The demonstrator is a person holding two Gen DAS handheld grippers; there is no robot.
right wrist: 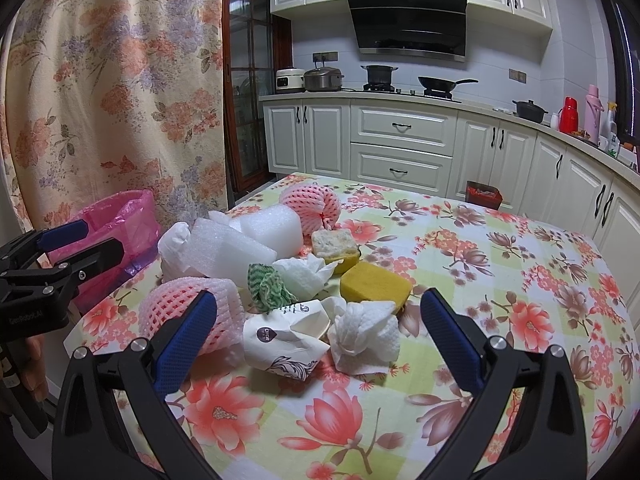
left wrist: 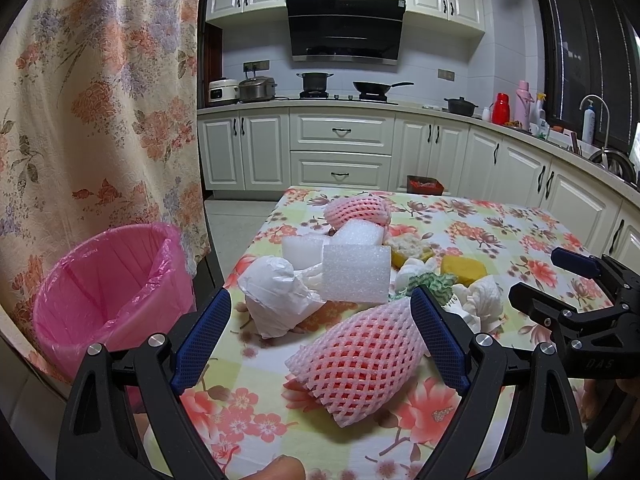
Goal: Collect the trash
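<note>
Floral-cloth table (right wrist: 500, 272) in white-cabinet kitchen (left wrist: 340, 148), curtain (left wrist: 100, 100) left. Trash pile mid-table: pink foam nets (left wrist: 356, 356), white foam blocks (left wrist: 356, 274), yellow sponges (right wrist: 374, 284), crumpled tissues (right wrist: 366, 338), paper cup (right wrist: 286, 340). Pink-lined bin (left wrist: 108, 292) beside table's left edge. Left hand-held gripper (left wrist: 320, 336) open, empty; right hand-held gripper (right wrist: 316, 336) open, empty.

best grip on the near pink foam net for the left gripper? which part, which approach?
Judging from the left wrist view, take the near pink foam net across its narrower far half, coming straight in from the near table edge. It lies flat, long axis slanting away to the right, already between the open left gripper fingers. The mesh is soft, so it should compress.
</note>
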